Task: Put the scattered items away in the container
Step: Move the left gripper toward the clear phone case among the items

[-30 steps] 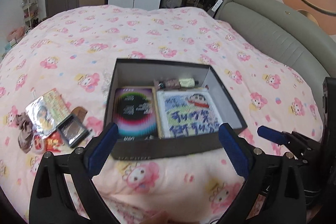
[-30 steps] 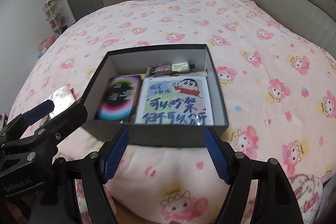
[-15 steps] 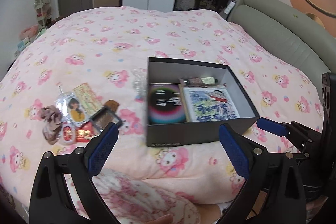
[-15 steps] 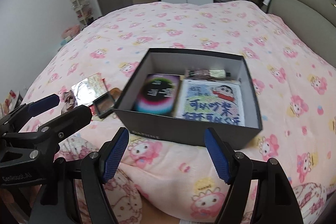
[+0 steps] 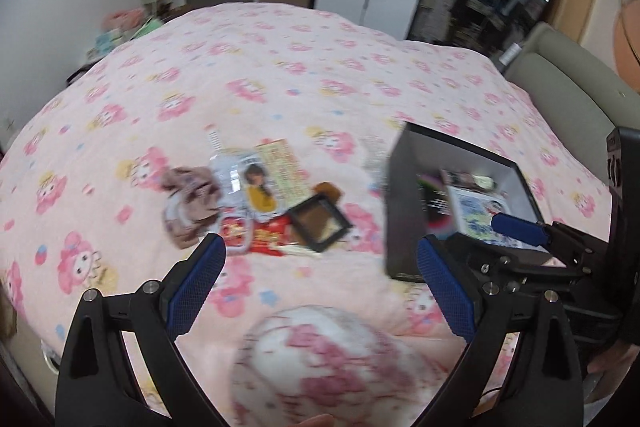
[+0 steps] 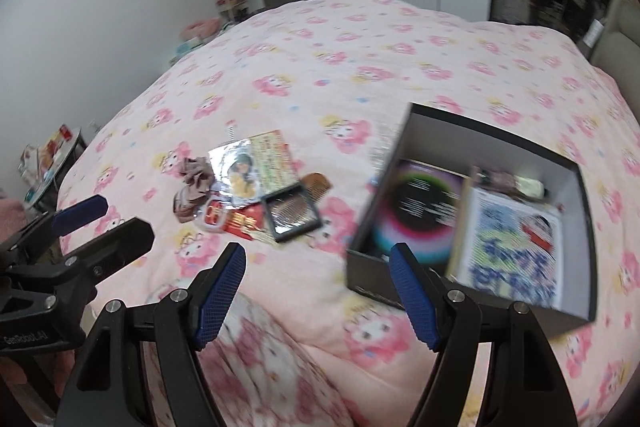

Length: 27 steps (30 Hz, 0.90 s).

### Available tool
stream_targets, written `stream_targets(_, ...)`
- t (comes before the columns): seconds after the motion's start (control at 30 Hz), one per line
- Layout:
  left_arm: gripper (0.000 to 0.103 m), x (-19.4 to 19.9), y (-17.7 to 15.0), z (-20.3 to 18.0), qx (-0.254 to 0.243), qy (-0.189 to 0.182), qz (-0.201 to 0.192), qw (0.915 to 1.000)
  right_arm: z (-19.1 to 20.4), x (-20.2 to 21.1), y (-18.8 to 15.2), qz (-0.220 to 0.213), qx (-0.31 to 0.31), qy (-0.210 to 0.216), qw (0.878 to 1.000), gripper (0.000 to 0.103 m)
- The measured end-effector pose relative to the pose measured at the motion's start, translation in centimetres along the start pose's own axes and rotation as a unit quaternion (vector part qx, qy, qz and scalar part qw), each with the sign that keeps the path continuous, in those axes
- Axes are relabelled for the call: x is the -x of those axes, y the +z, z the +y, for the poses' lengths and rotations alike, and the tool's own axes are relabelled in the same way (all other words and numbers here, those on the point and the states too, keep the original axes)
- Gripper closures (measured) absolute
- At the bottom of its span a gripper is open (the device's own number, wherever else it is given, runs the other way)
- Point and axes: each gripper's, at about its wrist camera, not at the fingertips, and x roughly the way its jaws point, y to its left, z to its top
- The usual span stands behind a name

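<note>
Showing the comb clearly only from the right wrist

The bed is viewed obliquely downward from near its edge by both wrist cameras; the black box is shared, right of centre.

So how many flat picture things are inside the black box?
2. A dark one with a rainbow ring lies on the left of the box, and a cartoon boy picture lies beside it on the right. More could be hidden underneath.
</note>
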Motion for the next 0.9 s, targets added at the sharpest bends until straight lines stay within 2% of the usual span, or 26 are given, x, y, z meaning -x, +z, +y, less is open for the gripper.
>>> stream_targets(0.2, 0.006, -1.8, -0.2, 4.8, 0.040, 0.007, 0.009, 0.9991, 2.4, -4.2, 1.9, 0.026, 0.016, 0.020, 0.999, 0.031)
stream_targets(0.43, 0.006, -5.7, -0.7, 9.4, 0.076, 0.017, 0.038, 0.9963, 4.7, -9.1, 3.1, 0.053, 0.046, 0.003, 0.998, 0.031)
stream_targets(0.57, 0.006, -8.6, -1.0, 11.8, 0.101, 0.019, 0.057, 0.9931, 5.5, -12.6, 3.6, 0.083, 0.062, -0.001, 0.995, 0.031)
stream_targets(0.67, 0.007, -10.8, -1.3, 13.4, 0.127, 0.008, 0.071, 0.9893, 5.8, -15.4, 3.9, 0.116, 0.063, 0.005, 0.991, 0.031)
stream_targets(0.8, 0.018, -13.4, -1.8, 14.7, 0.152, -0.010, 0.092, 0.9840, 5.9, -18.2, 4.3, 0.143, 0.066, 0.016, 0.987, 0.031)
stream_targets(0.9, 0.031, -15.2, -2.4, 15.4, 0.169, -0.030, 0.111, 0.9788, 6.1, -19.2, 4.7, 0.162, 0.056, 0.074, 0.982, 0.031)
